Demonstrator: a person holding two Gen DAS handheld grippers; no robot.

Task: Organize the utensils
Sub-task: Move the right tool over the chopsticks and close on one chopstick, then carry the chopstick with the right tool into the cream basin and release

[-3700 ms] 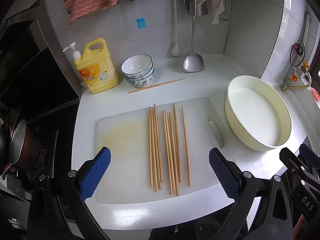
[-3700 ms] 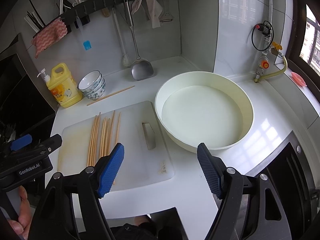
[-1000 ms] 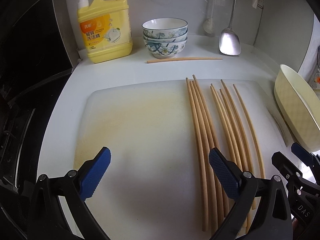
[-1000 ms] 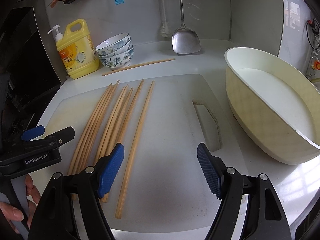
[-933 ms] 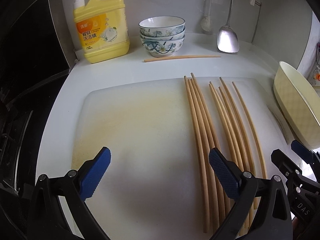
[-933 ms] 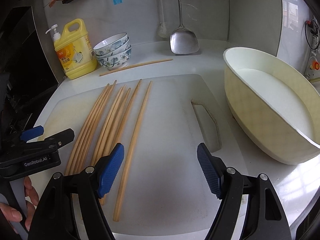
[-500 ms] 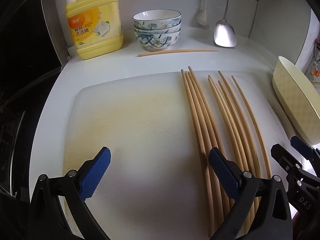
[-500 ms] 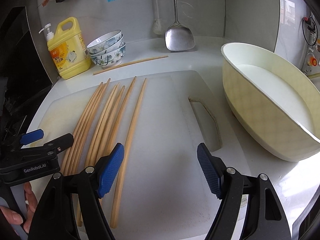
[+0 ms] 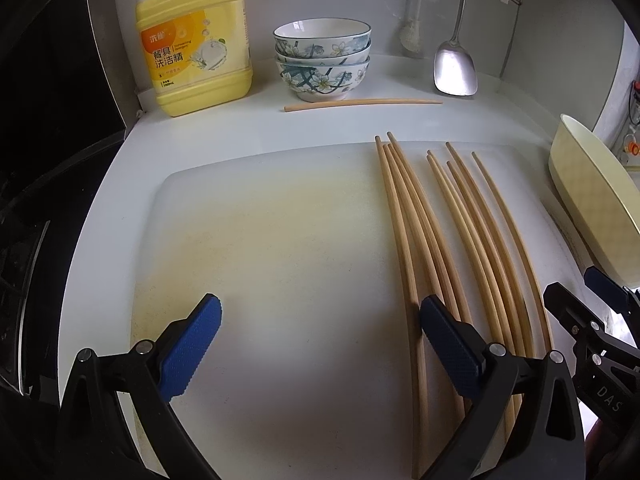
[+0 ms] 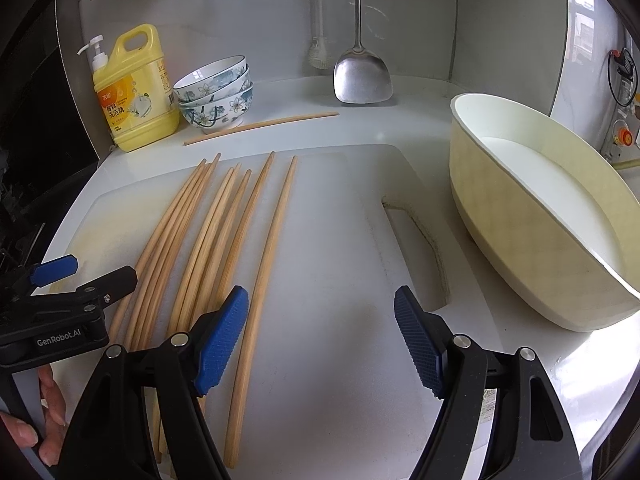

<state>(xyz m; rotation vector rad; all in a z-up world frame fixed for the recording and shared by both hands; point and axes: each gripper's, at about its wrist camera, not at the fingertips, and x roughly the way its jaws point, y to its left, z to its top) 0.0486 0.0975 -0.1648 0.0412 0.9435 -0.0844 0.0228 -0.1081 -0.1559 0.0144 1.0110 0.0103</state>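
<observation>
The white table (image 10: 360, 128) carries a white cutting board (image 9: 280, 260) at its middle; a cream basin (image 10: 520, 240) sits at 3 o'clock of the board, just beside it; a yellow detergent bottle (image 9: 192, 52) stands at 11 o'clock, with stacked floral bowls (image 9: 322, 60) beside it; a metal spatula (image 10: 362, 76) hangs against the wall at 1 o'clock; a bundle of wooden chopsticks (image 9: 448, 240) lies lengthwise on the board's right half; one lone chopstick (image 9: 360, 103) lies crosswise on the table by the bowls; the left gripper (image 9: 316, 344) hovers low over the board, jaws spread wide, holding nothing, its right finger over the bundle; the right gripper (image 10: 320, 336) hovers beside it, jaws likewise released and empty.
</observation>
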